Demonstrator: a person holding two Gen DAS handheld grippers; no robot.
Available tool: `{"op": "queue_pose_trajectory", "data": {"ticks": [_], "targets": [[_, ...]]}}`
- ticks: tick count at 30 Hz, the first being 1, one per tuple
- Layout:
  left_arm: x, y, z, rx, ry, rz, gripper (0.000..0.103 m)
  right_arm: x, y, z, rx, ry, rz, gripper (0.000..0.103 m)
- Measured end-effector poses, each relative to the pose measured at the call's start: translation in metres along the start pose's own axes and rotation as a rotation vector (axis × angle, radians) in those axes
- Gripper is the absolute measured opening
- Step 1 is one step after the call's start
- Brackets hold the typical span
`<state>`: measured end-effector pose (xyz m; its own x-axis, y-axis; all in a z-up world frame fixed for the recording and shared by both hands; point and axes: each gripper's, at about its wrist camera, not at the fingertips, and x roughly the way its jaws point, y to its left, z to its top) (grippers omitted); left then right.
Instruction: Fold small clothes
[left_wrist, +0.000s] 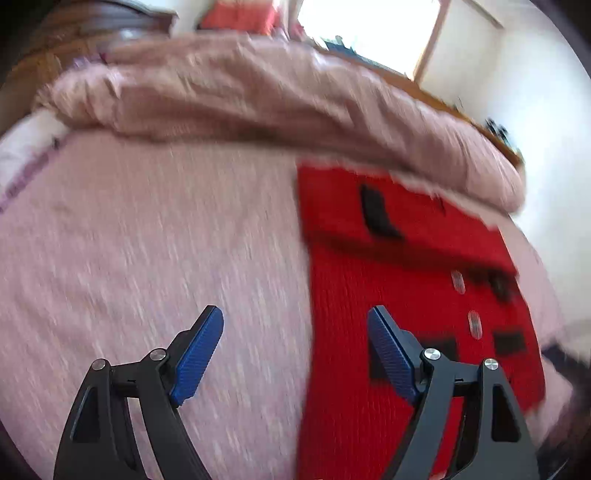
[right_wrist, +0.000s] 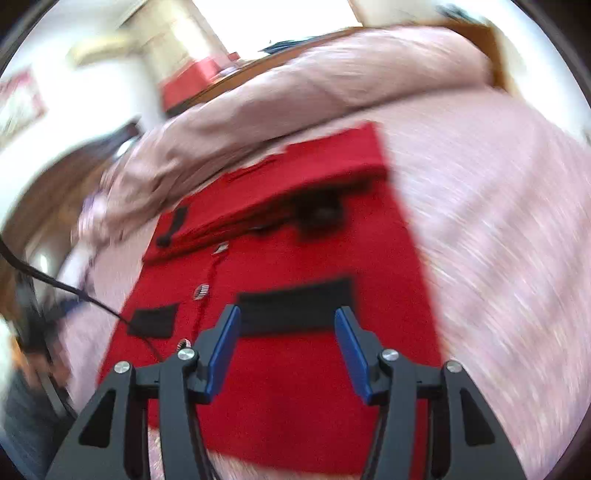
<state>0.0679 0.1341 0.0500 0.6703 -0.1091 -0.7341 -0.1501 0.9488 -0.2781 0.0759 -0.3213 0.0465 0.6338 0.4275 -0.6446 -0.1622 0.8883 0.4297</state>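
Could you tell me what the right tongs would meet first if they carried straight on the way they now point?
Most likely the red garment: the open right tongs point down at its black patch, with nothing visible between. Blur leaves depth uncertain.

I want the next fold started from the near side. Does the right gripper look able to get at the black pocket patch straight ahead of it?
Probably yes. The right gripper is open and empty, and the black pocket patch on the red cardigan lies flat just beyond its fingertips with nothing between. Motion blur hides the exact height.
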Motion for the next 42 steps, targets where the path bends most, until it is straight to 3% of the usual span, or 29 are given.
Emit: {"op": "queue_pose_trajectory", "data": {"ticks": [2,4,11,14,17,20,23,26,27,28,33,42], "targets": [[0.009,0.005,-0.021,-0.032,0.112,-0.065,0.075,-0.017,-0.029,-0.004,0.114,-0.032,0.051,0.056],[0.013,0.009,-0.036,-0.072,0.173,-0.087,0.072,-0.028,-0.048,-0.008,0.172,-0.063,0.074,0.056],[-0.013,0.011,-0.072,-0.085,0.123,-0.139,0.072,-0.044,-0.092,-0.033,0.234,-0.013,0.136,0.056],[-0.018,0.005,-0.080,-0.058,0.122,-0.124,0.072,-0.060,-0.096,-0.047,0.189,-0.073,0.268,0.056],[-0.017,0.000,-0.086,-0.039,0.099,-0.102,0.072,-0.089,-0.073,-0.049,0.032,-0.175,0.448,0.056],[-0.013,-0.011,-0.086,0.014,0.094,-0.075,0.080,-0.090,-0.065,-0.051,-0.038,-0.184,0.362,0.061],[-0.013,-0.019,-0.090,0.077,0.090,-0.039,0.081,-0.058,-0.075,-0.051,0.033,-0.063,0.253,0.061],[-0.016,-0.020,-0.092,0.068,0.088,-0.091,0.072,-0.034,-0.087,-0.055,0.074,0.024,0.152,0.061],[-0.018,-0.020,-0.093,0.057,0.091,-0.127,0.059,-0.028,-0.090,-0.055,0.090,0.039,0.149,0.061],[-0.018,-0.020,-0.094,0.051,0.097,-0.146,0.053,-0.027,-0.092,-0.054,0.097,0.033,0.157,0.061],[-0.013,-0.021,-0.092,0.046,0.093,-0.153,0.053,-0.017,-0.093,-0.048,0.122,0.029,0.188,0.061],[-0.001,0.004,-0.078,-0.135,0.055,-0.274,0.055,-0.003,-0.076,-0.049,0.099,0.045,0.251,0.061]]}}
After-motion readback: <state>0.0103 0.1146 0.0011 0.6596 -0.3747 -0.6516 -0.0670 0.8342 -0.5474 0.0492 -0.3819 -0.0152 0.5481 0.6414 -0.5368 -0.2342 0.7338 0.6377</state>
